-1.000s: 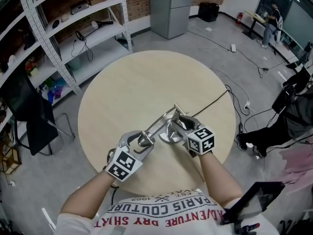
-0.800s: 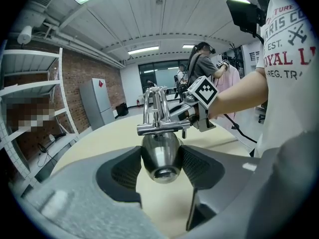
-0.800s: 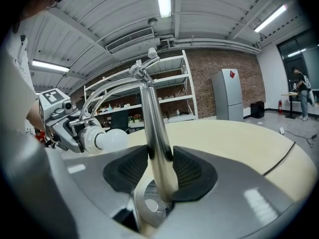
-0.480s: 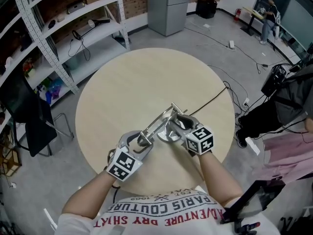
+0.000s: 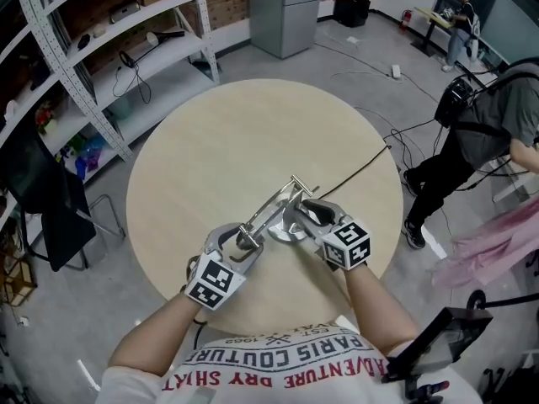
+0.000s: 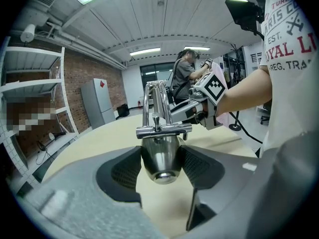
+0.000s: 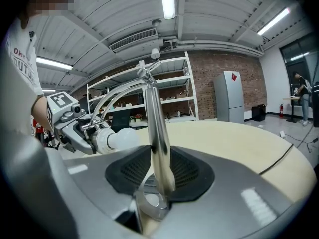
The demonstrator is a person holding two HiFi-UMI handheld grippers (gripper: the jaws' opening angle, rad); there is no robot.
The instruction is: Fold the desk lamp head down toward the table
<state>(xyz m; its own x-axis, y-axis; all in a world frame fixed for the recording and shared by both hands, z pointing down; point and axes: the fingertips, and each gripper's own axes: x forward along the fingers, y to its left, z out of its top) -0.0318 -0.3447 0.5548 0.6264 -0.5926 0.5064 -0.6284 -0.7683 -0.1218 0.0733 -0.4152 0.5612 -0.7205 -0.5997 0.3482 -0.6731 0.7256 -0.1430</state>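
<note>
- Head view: desk lamp [image 5: 282, 202] is sitting on the near half of the round table [image 5: 253, 133], and my two grippers are covering most of it. Only its chrome arms [image 5: 271, 210] are showing between them. The left gripper [image 5: 244, 239] is meeting the lamp's near-left end, while the right gripper [image 5: 301, 215] is lying over the other end. A black cable [image 5: 362, 171] is running off the table's right edge. At left shelving [image 5: 101, 66] is standing, and a person [image 5: 480, 124] is showing at the right edge, well apart from the table.
- Left gripper view: the jaws are clamping the lamp head [image 6: 160, 156], a chrome cone, with both pads pressing its sides. Its bulb end is facing away, so I am not seeing it here. The arms are rising behind the head and partly blocking the right gripper beyond.
- Right gripper view: the jaws have just been closing, and the pads are gripping the lamp stem [image 7: 158, 138] at a narrow gap. The base [image 7: 149, 203] is lying half hidden under the jaws. The white bulb [image 7: 122, 138] is poking out of the left gripper at left.
</note>
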